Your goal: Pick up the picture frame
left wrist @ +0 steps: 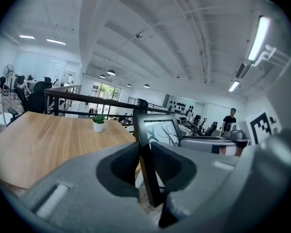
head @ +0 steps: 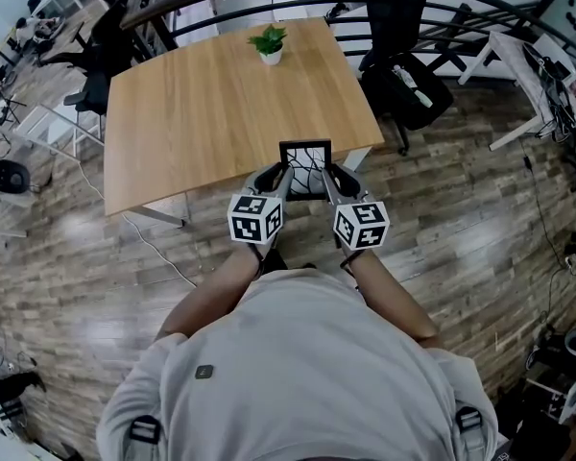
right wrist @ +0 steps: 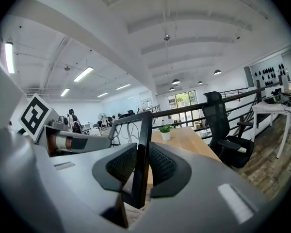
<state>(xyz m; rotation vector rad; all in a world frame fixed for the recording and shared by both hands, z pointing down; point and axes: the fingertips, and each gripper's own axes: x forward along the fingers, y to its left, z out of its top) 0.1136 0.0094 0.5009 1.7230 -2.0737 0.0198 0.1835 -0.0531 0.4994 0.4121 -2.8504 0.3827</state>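
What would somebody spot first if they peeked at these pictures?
A black picture frame stands out first, held upright in front of the person by the near edge of the wooden table. The left tool pinches one side of it and the right tool the other. After that, a little green potted plant sits alone at the table's far edge.

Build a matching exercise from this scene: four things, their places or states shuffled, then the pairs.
1. black rectangular picture frame
2. small green plant in a white pot
3. black mesh office chair
4. left gripper

A. on the wood-plank floor beside the light wooden table
B. shut on the frame's left edge
C. gripped by both side edges
D. on the table, far end

Pairs: 1-C, 2-D, 3-A, 4-B.
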